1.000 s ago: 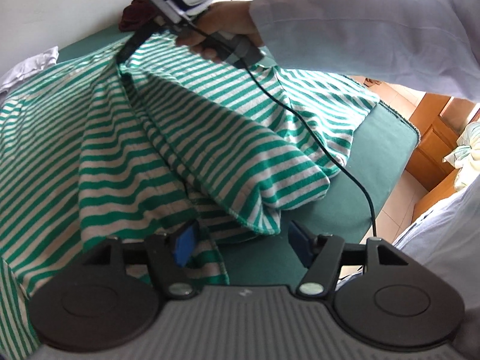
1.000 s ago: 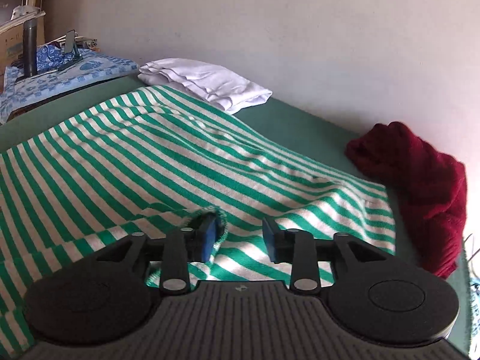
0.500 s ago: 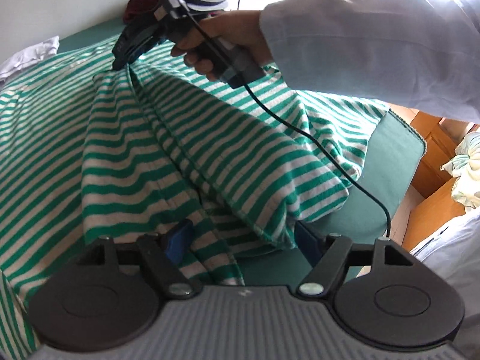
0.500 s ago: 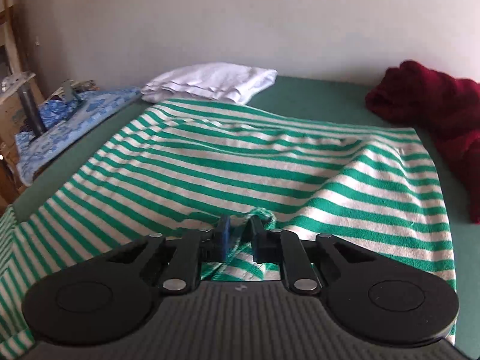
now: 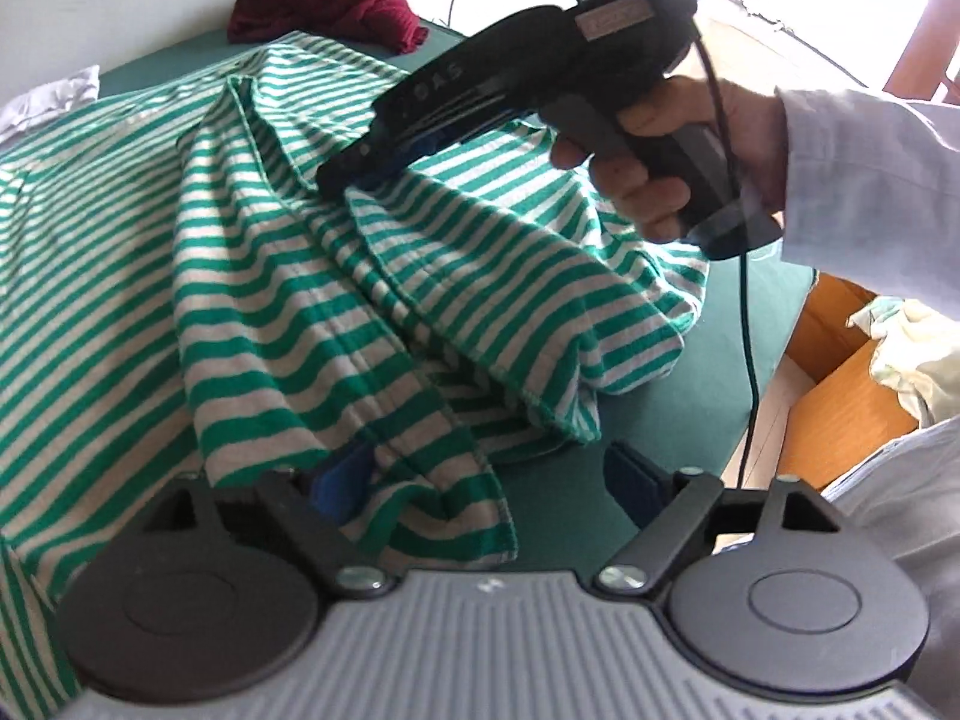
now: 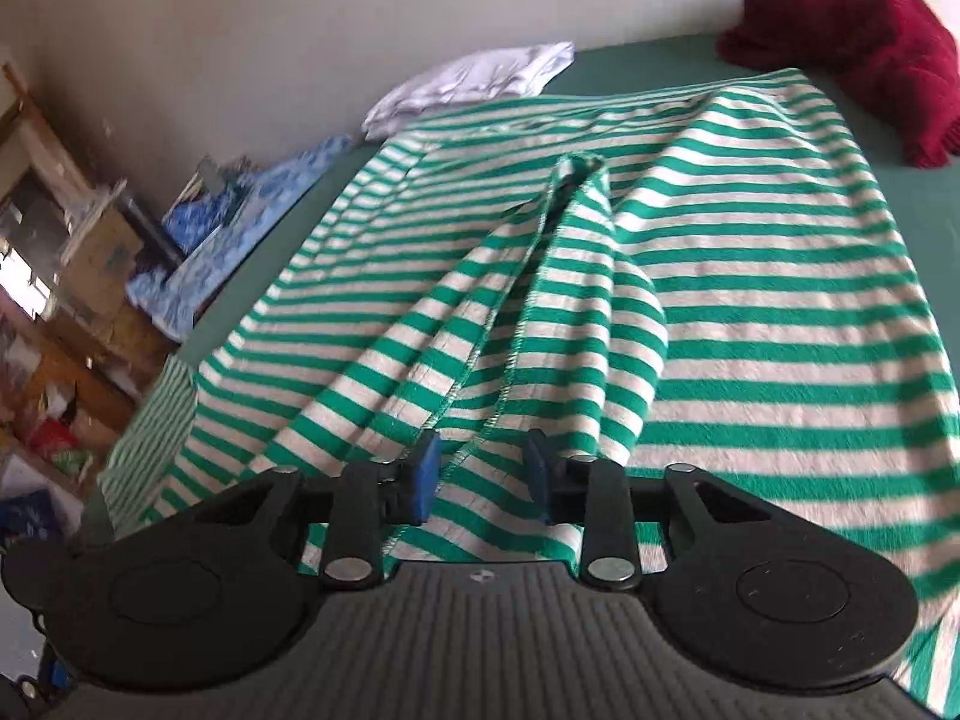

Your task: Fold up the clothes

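Green-and-white striped knit garment lies spread on the green-covered desk, mostly flat but not folded into a neat shape.

Right claw, seen from the left wrist view: fingers close together on a hemmed edge of the striped garment, lifting a ridge of cloth above the flat part. In the right wrist view the blue pads have a modest gap, with the stitched hem running through it. Cloth is taut from there, so I read it as gripped, narrow.

Left claw: fingers wide apart. A loose striped flap drapes over the left pad at the garment's near edge; the right finger stands clear over bare green surface. Not clamped on anything.

Around the garment: dark red knitted bundle at its far right corner, touching or just beside it; white folded cloth beyond its far edge; blue patterned fabric off its far left side.

Progress, as judgement: mid-fold. One edge is raised and partly pulled over the body, creating bunched pleats down the middle. No clean crease visible. Still left: lay that raised portion flat, square the edges, then further folds to get a compact stack. Can't tell which part of the garment (sleeve or hem) the right claw holds.
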Motion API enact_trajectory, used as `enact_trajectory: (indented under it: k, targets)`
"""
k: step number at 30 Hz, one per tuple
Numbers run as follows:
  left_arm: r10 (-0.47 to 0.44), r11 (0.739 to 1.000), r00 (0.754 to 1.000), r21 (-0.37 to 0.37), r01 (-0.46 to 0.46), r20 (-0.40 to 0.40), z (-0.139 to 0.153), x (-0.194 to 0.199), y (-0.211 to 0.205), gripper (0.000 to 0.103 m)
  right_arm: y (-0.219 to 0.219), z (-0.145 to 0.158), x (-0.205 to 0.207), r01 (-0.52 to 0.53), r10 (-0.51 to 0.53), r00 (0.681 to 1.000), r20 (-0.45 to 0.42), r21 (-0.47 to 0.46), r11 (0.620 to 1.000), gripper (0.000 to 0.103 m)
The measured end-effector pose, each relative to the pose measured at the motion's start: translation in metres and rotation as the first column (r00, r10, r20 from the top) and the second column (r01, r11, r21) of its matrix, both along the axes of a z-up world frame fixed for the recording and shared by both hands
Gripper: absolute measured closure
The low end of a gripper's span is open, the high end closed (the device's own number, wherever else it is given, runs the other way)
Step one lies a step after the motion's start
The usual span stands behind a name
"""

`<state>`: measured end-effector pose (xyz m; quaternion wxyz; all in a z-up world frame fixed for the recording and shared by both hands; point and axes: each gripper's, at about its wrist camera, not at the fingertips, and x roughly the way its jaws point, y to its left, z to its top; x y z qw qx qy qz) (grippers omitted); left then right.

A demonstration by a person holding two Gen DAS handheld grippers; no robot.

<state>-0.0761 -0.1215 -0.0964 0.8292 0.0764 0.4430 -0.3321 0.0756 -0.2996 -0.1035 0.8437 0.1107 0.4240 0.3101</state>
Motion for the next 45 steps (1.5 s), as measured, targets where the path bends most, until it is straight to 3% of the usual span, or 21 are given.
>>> enact_trajectory:
  k: [3, 5, 9, 10, 13, 19, 24, 27, 30, 34, 37, 38, 40, 45]
  targets:
    - [0.006, 1.0, 0.996, -0.015, -0.005, 0.09, 0.021, -0.005, 0.024, 0.012, -0.031, 0.017, -0.037, 0.122, -0.124, 0.992, 0.004, 0.163, 0.979, 0.063]
    - [0.025, 1.0, 0.992, -0.02, -0.022, 0.128, 0.028, 0.006, 0.041, 0.012, -0.042, 0.025, -0.051, 0.193, -0.199, 0.979, 0.037, 0.136, 0.972, 0.051]
    - [0.086, 0.996, 0.98, -0.011, -0.085, 0.18, 0.03, 0.064, 0.06, 0.012, -0.043, 0.025, -0.032, 0.28, -0.287, 0.957, 0.034, 0.13, 0.951, 0.051]
    - [0.099, 0.995, 0.981, -0.025, -0.096, 0.168, 0.029, 0.081, 0.062, 0.013, -0.042, 0.021, -0.022, 0.281, -0.287, 0.958, 0.016, 0.156, 0.947, 0.051]
    - [0.12, 0.992, 0.985, -0.058, -0.114, 0.125, 0.019, 0.116, 0.059, 0.032, -0.035, 0.016, 0.002, 0.306, -0.31, 0.951, -0.007, 0.17, 0.937, 0.052]
    - [0.158, 0.981, 0.987, -0.12, -0.153, 0.037, -0.001, 0.185, 0.054, 0.034, -0.033, -0.005, 0.05, 0.28, -0.275, 0.96, -0.053, 0.148, 0.948, 0.059]
    - [0.185, 0.968, 0.982, -0.169, -0.188, -0.038, -0.017, 0.242, 0.05, 0.035, -0.037, -0.017, 0.072, 0.192, -0.181, 0.98, -0.08, 0.151, 0.97, 0.059]
    - [0.197, 0.957, 0.978, -0.205, -0.207, -0.067, -0.026, 0.255, 0.05, 0.036, -0.041, -0.023, 0.079, 0.14, -0.125, 0.988, -0.09, 0.18, 0.974, 0.061]
    - [0.228, 0.929, 0.968, -0.275, -0.247, -0.101, -0.03, 0.257, 0.058, 0.038, -0.044, -0.029, 0.087, 0.102, -0.078, 0.99, -0.117, 0.215, 0.971, 0.073]
    - [0.279, 0.875, 0.946, -0.361, -0.321, -0.163, -0.037, 0.259, 0.071, 0.07, -0.045, -0.036, 0.091, 0.034, -0.007, 0.995, -0.103, 0.269, 0.963, 0.076]
    - [0.318, 0.834, 0.927, -0.408, -0.373, -0.198, -0.043, 0.259, 0.079, 0.084, -0.05, -0.042, 0.094, 0.035, 0.002, 0.993, -0.122, 0.301, 0.953, 0.086]
    - [0.329, 0.825, 0.923, -0.414, -0.385, -0.201, -0.045, 0.259, 0.081, 0.088, -0.052, -0.043, 0.096, 0.037, 0.002, 0.992, -0.128, 0.304, 0.952, 0.095]
    - [0.352, 0.817, 0.915, -0.412, -0.404, -0.198, -0.045, 0.258, 0.081, 0.102, -0.053, -0.044, 0.096, 0.028, 0.011, 0.992, -0.123, 0.306, 0.952, 0.096]
    - [0.406, 0.788, 0.897, -0.43, -0.441, -0.177, -0.029, 0.246, 0.087, 0.103, -0.047, -0.034, 0.097, -0.006, 0.039, 0.995, -0.092, 0.341, 0.94, 0.097]
